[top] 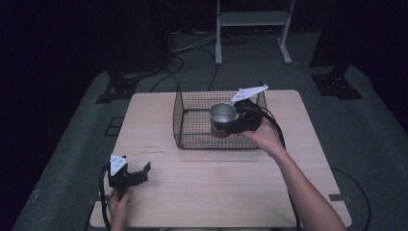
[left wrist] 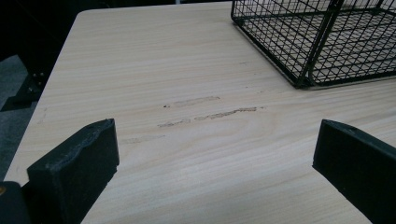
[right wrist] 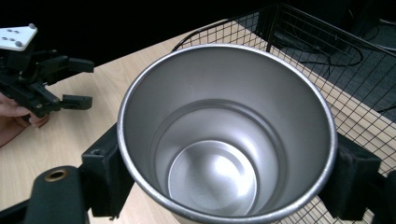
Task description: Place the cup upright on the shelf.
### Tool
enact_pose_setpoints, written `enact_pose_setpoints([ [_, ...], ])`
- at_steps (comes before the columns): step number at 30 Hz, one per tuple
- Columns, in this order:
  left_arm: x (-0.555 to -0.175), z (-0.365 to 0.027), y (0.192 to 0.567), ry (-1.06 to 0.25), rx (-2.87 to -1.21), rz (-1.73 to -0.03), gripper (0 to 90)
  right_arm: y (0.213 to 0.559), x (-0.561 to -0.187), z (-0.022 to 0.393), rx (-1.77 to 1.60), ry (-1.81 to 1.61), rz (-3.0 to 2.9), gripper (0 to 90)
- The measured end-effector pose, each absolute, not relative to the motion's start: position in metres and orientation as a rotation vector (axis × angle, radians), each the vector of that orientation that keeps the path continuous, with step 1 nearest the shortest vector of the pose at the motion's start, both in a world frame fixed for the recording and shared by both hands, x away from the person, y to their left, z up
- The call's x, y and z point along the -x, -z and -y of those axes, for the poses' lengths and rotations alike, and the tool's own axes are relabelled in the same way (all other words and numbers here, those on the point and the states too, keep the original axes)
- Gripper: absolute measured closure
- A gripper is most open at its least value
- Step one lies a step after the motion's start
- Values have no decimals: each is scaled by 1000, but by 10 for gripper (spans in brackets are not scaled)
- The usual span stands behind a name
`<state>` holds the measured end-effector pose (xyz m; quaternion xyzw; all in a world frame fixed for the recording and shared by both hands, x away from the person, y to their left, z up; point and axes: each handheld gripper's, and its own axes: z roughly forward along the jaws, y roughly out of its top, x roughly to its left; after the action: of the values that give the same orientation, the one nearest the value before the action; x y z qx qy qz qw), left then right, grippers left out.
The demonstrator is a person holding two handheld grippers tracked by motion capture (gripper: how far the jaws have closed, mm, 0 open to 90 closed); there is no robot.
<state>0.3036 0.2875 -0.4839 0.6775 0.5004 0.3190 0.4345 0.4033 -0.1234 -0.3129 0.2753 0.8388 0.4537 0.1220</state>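
Note:
An empty steel cup (top: 223, 115) hangs upright over the black wire basket (top: 192, 139), with my right gripper (top: 230, 124) shut on its sides. In the right gripper view the cup (right wrist: 219, 154) opens toward the camera, and a black pad (right wrist: 105, 172) presses on each side of it. My left gripper (top: 139, 172) rests low at the table's front left, open, nothing between its fingers (left wrist: 74, 172). It also appears far off as the left gripper (right wrist: 77, 81) in the right gripper view. The basket corner (left wrist: 303, 56) lies ahead of it to the right.
The wooden table (top: 216, 192) has bare room in front of the basket, with faint scuff marks (left wrist: 210, 112) on the wood. A white metal stand (top: 252, 29) and cables lie on the dark floor behind the table.

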Motion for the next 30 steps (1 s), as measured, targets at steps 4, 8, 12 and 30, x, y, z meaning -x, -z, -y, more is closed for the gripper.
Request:
enact_pose_setpoints([
  [4,-303,-288,484,-793,-1686,-1247,0,313,-411,118,-807,-1305,-2453,179],
  [8,-303,-288,484,-793,-1683,-1246,0,313,-420,114,-818,-1286,-2455,179],
  [12,-303,-288,484,-792,-1683,-1246,0,311,-427,111,-827,-1258,-2456,179],
  [30,-303,-288,484,-787,-1676,-1246,0,308,-460,94,-863,-1201,-2450,179],
])
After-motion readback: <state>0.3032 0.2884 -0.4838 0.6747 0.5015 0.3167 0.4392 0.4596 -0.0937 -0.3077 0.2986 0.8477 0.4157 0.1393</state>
